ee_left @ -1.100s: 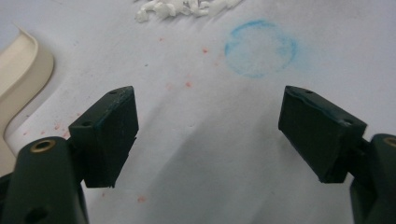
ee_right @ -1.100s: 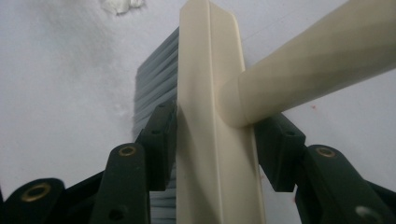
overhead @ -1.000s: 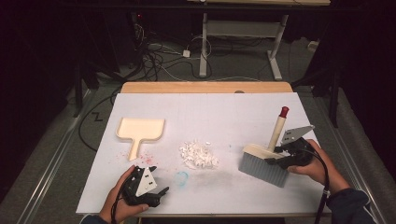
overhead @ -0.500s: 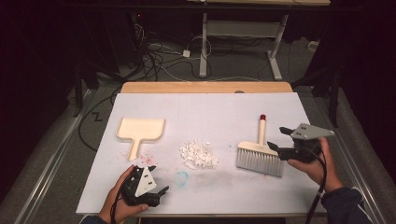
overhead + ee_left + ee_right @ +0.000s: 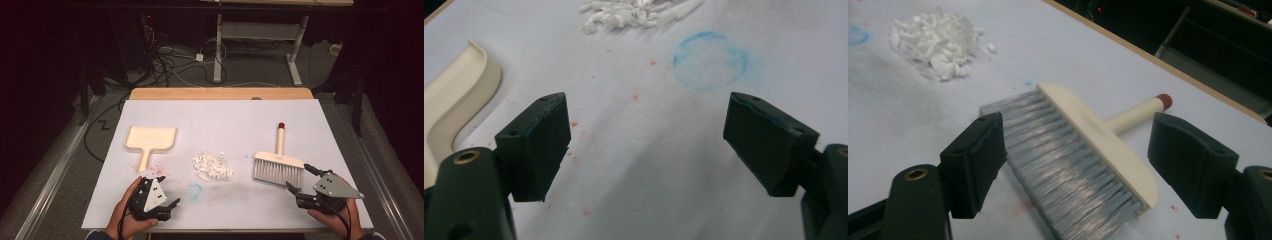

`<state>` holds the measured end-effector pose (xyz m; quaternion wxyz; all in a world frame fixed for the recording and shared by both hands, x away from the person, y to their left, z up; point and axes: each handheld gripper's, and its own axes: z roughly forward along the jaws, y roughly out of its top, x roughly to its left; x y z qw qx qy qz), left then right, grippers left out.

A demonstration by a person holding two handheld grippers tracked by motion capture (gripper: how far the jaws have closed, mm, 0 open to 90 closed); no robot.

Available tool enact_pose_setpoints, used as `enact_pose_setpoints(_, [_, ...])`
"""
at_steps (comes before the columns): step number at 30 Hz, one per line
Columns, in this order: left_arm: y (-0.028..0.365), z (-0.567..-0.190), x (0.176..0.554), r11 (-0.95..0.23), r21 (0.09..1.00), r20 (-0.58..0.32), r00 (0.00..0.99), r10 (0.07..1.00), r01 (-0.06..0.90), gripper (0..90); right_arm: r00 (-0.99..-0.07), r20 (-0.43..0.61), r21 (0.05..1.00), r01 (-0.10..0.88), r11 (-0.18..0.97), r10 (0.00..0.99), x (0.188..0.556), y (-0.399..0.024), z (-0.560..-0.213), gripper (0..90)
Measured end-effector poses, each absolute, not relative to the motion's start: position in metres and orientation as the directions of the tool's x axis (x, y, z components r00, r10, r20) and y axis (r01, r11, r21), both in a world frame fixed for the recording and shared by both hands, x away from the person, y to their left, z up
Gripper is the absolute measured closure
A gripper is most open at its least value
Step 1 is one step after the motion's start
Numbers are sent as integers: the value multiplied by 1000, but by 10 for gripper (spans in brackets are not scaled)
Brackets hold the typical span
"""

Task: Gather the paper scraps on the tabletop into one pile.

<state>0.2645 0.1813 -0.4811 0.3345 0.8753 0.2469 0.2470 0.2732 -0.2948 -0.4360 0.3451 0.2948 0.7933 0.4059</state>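
A cream hand brush (image 5: 277, 162) with grey bristles and a red-tipped handle lies flat on the white table (image 5: 225, 125), right of centre. My right gripper (image 5: 296, 178) sits just in front of it near the table's front right; its jaws have just been opening and stand open, apart from the brush (image 5: 1083, 150). A heap of white scraps (image 5: 212, 165) lies mid-table, also seen as the scraps (image 5: 940, 42). A cream dustpan (image 5: 148, 141) lies at the left. My left gripper (image 5: 170, 207) rests open at the front left, nothing between its jaws (image 5: 644, 150).
A faint blue ring (image 5: 194, 190) and reddish specks mark the table top near the left gripper. The wooden far edge (image 5: 220, 93) borders the table. Cables and a metal desk frame (image 5: 255, 45) stand on the floor beyond.
The right gripper let go of the brush, which went from tilted up to lying flat, then drew back toward the front right edge with open jaws. The left gripper stayed put.
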Motion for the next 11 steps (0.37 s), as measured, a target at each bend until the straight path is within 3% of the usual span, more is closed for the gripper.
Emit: enact_pose_setpoints(11, [180, -482, 267, -656, 703, 267, 754, 601, 274, 178, -578, -302, 851, 195, 488, 758, 276, -297, -436, 240])
